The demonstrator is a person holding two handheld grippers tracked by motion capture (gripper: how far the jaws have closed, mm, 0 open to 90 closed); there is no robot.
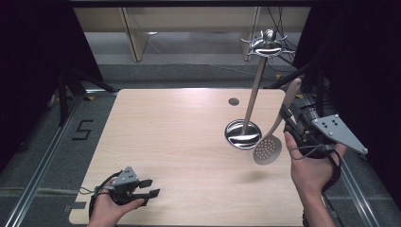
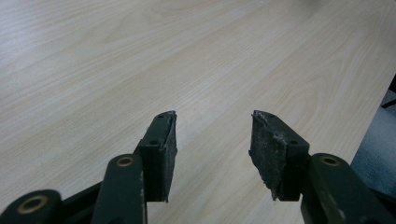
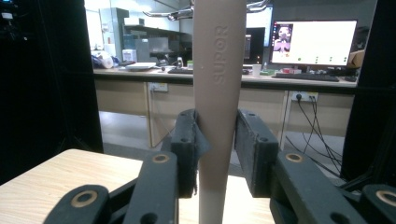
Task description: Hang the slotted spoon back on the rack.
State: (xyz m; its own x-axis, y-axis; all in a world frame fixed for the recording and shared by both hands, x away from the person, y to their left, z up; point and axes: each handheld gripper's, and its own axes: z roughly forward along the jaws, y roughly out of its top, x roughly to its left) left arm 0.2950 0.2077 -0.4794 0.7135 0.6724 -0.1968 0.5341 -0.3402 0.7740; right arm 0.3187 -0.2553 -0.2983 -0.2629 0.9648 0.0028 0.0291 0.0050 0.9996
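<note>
At the left, near the front edge of the table (image 1: 156, 123), the left gripper (image 1: 150, 188) rests low in the person's hand. Its jaws stand wide apart, and between them there is only bare wood (the left gripper view shows the same).

More to the right, a metal stand (image 1: 255, 85) rises from its round base on the table, with hooks at the top.

Just beside the base, the skimmer (image 1: 268, 147) hangs in the air, its round head down and its handle up. The right gripper (image 1: 288, 120) holds it by the handle. In the right gripper view, the jaws are closed narrowly on the beige handle (image 3: 218, 116).
</note>
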